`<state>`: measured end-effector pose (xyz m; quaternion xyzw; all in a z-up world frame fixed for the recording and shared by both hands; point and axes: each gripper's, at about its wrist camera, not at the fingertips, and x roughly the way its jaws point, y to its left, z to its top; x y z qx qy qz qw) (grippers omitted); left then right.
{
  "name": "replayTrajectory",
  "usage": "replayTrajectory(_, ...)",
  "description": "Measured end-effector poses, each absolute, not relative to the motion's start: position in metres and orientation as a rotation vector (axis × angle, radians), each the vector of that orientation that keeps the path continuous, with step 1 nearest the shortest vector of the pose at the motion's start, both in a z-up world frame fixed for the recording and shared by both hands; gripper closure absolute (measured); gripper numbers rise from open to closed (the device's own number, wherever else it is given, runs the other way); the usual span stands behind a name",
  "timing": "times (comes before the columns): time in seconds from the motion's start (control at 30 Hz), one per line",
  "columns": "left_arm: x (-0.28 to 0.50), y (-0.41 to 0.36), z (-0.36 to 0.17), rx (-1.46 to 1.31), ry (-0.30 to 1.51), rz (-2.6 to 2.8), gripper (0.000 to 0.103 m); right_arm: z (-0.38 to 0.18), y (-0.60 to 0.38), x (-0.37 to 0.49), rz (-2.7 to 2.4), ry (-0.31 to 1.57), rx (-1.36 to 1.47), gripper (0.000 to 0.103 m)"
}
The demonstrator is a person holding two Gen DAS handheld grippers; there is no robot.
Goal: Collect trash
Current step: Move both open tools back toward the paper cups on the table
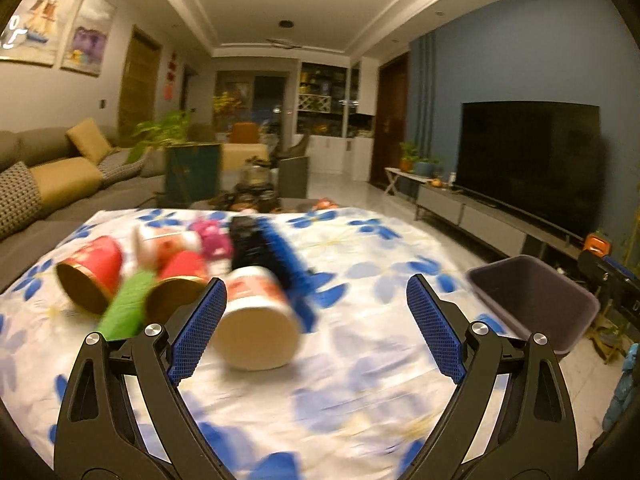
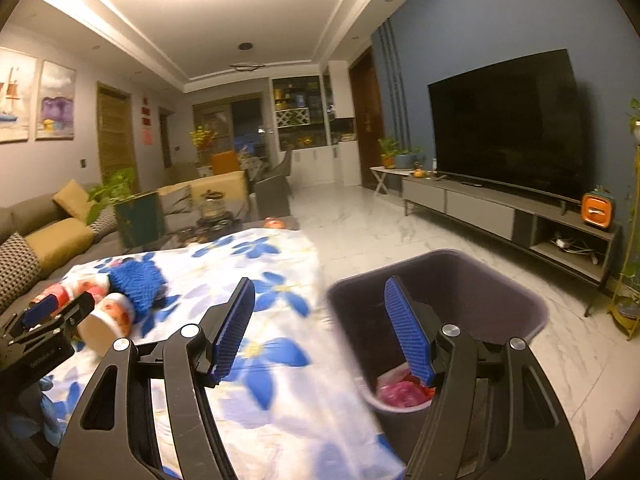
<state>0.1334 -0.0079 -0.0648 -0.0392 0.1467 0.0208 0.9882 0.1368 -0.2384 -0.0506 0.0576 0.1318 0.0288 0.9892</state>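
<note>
- left gripper (image 1: pixel 316 320): jaws spread wide, holding nothing, low over the desk (image 1: pixel 360 380) with its floral cloth.
- nearest item: paper cup (image 1: pixel 256 316) lying on its side, touching the inner face of the gripper's left finger, open mouth toward the camera.
- judged light, thin-walled and easily crushed; likely to roll. best taken across the body near the stiffer rim, with gentle closing.
- behind it, blurred: two red cups (image 1: pixel 90 274), a green item (image 1: pixel 126 306) and a blue brush-like thing (image 1: pixel 280 256), crowded together.
- right gripper (image 2: pixel 320 328): also open and empty, above the desk edge and the bin (image 2: pixel 532 316).
- the bin stands just beside the desk and already holds pink and red scraps (image 2: pixel 400 394).
</note>
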Motion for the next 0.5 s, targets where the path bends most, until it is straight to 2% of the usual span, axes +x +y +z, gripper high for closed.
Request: replayTrajectory(0.5, 0.091, 0.075, -0.077, -0.128, 0.308, 0.230, 0.013, -0.063, -0.143, 0.139, 0.236, 0.306, 0.041, 0.036)
